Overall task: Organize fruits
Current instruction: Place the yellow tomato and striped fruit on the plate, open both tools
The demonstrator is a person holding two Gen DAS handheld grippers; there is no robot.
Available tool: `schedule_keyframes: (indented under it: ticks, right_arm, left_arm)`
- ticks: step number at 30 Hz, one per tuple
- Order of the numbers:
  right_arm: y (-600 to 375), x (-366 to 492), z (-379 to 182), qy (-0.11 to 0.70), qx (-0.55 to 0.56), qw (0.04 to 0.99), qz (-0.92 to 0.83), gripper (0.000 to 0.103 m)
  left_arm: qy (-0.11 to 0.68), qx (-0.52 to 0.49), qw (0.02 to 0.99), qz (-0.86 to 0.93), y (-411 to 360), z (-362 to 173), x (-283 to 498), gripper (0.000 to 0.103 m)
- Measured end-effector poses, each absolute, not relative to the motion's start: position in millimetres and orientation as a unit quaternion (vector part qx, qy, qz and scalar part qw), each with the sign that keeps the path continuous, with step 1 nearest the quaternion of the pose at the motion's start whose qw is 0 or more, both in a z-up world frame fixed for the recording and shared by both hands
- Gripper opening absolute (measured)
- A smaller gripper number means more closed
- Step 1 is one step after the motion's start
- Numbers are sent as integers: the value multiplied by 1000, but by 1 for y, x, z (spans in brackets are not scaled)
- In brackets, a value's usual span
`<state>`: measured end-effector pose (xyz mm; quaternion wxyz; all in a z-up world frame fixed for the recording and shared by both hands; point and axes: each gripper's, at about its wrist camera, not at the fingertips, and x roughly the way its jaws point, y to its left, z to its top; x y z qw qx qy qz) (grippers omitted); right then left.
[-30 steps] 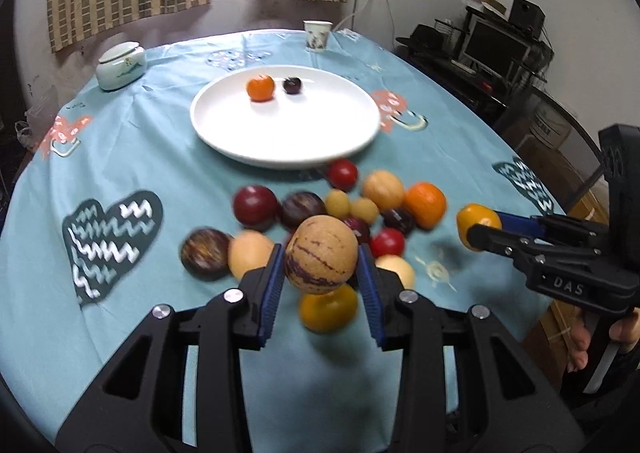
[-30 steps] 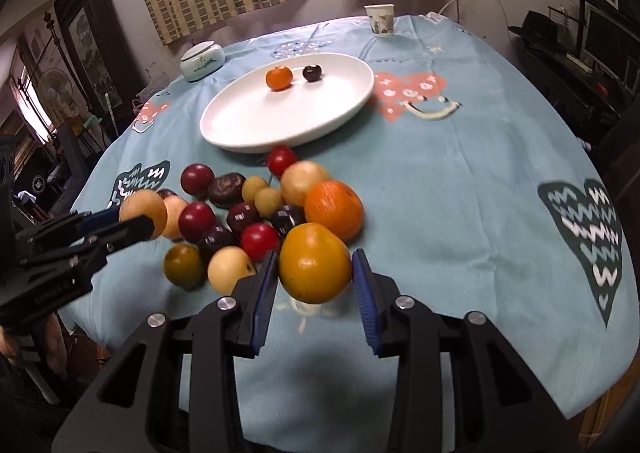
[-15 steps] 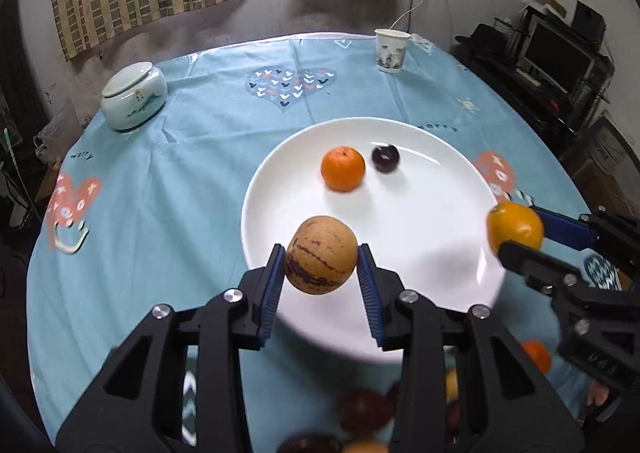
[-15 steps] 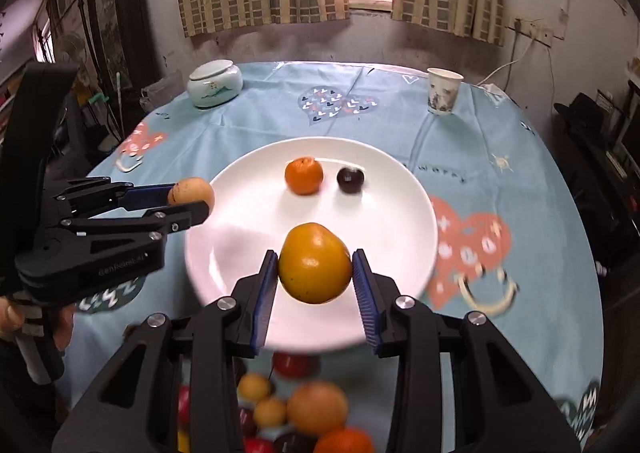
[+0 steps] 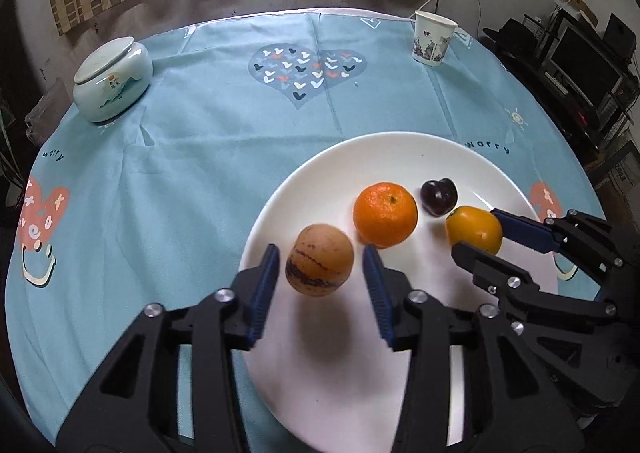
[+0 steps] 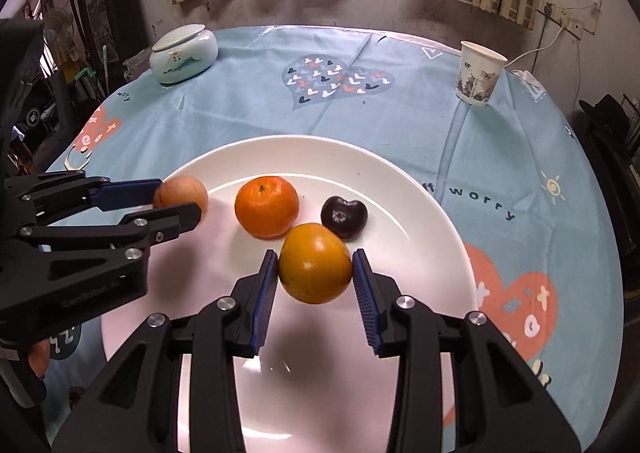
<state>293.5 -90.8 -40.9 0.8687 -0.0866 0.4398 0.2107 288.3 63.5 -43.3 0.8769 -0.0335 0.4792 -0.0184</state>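
1. Nearest me, the left gripper (image 5: 320,273) hangs over the near left part of the white plate (image 5: 400,145); its blue ribbed pads have just been opening and now stand clear of the tan, purple-streaked melon (image 5: 319,265), a gap showing on each side.
2. My right gripper (image 6: 315,273) is over the middle of the plate; its jaws have just eased a little wider, yet the pads look to be touching the smooth yellow-orange fruit (image 6: 315,268) on both sides.
3. Just beyond, a dimpled tangerine (image 5: 385,214) and a glossy dark plum (image 5: 439,196) lie on the glazed plate, the yellow-orange fruit close against both in the right wrist view.
4. Open plate floor lies near the far and right rims; the left rim sits just beside the melon.
5. Farther off, the light blue tablecloth (image 5: 200,157), printed with hearts, is bare up to a lidded ceramic jar (image 5: 113,82) at far left and a paper cup (image 5: 434,38) at far right.
6. Compared with a second ago, both grippers have carried their fruit from the heap at the near table edge to the plate.
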Motion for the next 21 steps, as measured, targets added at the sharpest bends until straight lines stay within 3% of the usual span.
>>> schedule_keyframes:
  ticks: [1,2,6,10,14,21]
  right_arm:
    - [-91,294,-40,437,-91,871,207,53]
    - [-92,292,-36,429,-96,876,198,60]
    - [-109,273,-6,391,-97,899,174,62]
    - [-133,236,16,382,-83,907,155,64]
    - [-152,188,15,400,-66,901,157,72]
    - [-169,104,-5,414,-41,895,162,72]
  left_arm:
    - [475,-40,879,-17,65,-39,286,78]
    - [461,-47,886,-14,69,-29,279,79]
    - [427,-33,904,-1,74,4,248,83]
    - [389,-26,921,6,77,30,191,96]
    - [383,-17,924,1,73,25,139,99]
    - [399,-37,916,1,72,-16,76,99]
